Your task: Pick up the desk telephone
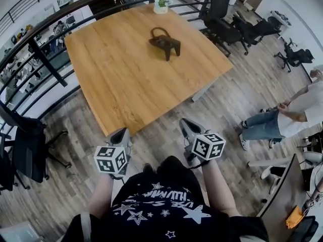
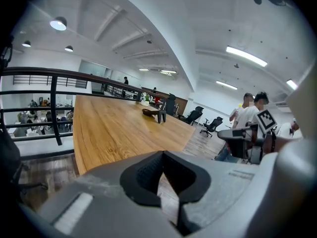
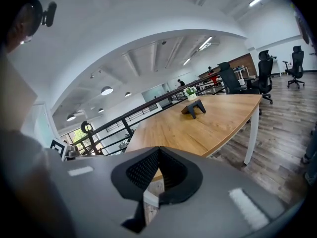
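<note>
We are at the approach, and nothing has been grasped yet. The desk telephone (image 1: 164, 42) sits on the far half of the desk (image 1: 126, 79), well apart from the near edge, a dark, low-standing thing with what looks like a raised loop on top. Both of our tools hang short of the near edge, over the floor. The left gripper (image 1: 121, 136) has its jaws pressed together with nothing in them, and the right gripper (image 1: 187, 127) is likewise closed and empty. To do this step well, we judge that we should carry one gripper out across the bare wood toward the telephone and spread its jaws before it arrives, not on top of the thing. It should come in low enough to take a solid part, either the loop or the body under it, rather than a thin edge that could tip it. The other gripper can steady the base if the telephone rocks. The only container we see is a small white pot (image 1: 161, 5) at the far edge, just beyond the telephone, with a green plant in it. We should stop our reach short of it so that the pot is not knocked toward the railing (image 1: 50, 26).
</note>
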A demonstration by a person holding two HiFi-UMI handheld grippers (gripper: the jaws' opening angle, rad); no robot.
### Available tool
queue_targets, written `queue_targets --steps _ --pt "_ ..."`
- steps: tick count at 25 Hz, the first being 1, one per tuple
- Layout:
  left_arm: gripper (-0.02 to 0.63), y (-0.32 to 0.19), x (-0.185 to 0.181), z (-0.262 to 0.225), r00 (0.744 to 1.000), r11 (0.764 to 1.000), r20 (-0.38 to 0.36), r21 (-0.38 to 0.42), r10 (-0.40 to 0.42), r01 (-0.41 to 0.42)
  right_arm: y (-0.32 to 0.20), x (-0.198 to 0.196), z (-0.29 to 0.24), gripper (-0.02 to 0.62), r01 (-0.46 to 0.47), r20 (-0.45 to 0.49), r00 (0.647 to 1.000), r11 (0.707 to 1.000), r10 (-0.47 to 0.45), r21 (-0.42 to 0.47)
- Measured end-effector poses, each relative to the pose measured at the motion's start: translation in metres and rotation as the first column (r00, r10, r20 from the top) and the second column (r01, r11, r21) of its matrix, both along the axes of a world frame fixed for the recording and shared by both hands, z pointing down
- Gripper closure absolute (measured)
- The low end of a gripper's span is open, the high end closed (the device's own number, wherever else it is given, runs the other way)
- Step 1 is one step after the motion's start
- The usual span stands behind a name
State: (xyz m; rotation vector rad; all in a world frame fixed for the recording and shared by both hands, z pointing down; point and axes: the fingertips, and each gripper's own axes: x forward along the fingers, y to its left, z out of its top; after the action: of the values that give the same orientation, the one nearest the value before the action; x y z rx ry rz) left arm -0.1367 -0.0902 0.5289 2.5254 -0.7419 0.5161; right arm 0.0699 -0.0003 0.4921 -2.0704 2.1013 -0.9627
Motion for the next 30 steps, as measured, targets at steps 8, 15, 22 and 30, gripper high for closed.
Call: queue_targets --steps 8,15,22,30 --pt "0.604 -0.028 0.015 0.009 0.999 1.0 0.022 0.0 -0.028 0.028 -0.047 0.035 0.01 0.594 -0.048 0.006 0.999 0.999 0.048 0.005" --pt "0.604 -0.078 0.044 0.008 0.993 0.994 0.039 -0.004 -0.112 0.113 -0.122 0.082 0.009 0.594 -0.016 0.072 0.997 1.0 0.014 0.026" --pt "0.604 -0.128 0.096 -0.004 0.985 0.985 0.029 0.007 -0.17 0.17 -0.192 0.133 0.006 0.594 0.038 0.097 0.994 0.999 -0.04 0.025" --pt "0.604 -0.156 0.133 -0.003 0.976 0.978 0.049 0.006 -0.21 0.21 -0.242 0.158 0.013 0.581 0.135 0.144 0.98 0.99 -0.139 0.036"
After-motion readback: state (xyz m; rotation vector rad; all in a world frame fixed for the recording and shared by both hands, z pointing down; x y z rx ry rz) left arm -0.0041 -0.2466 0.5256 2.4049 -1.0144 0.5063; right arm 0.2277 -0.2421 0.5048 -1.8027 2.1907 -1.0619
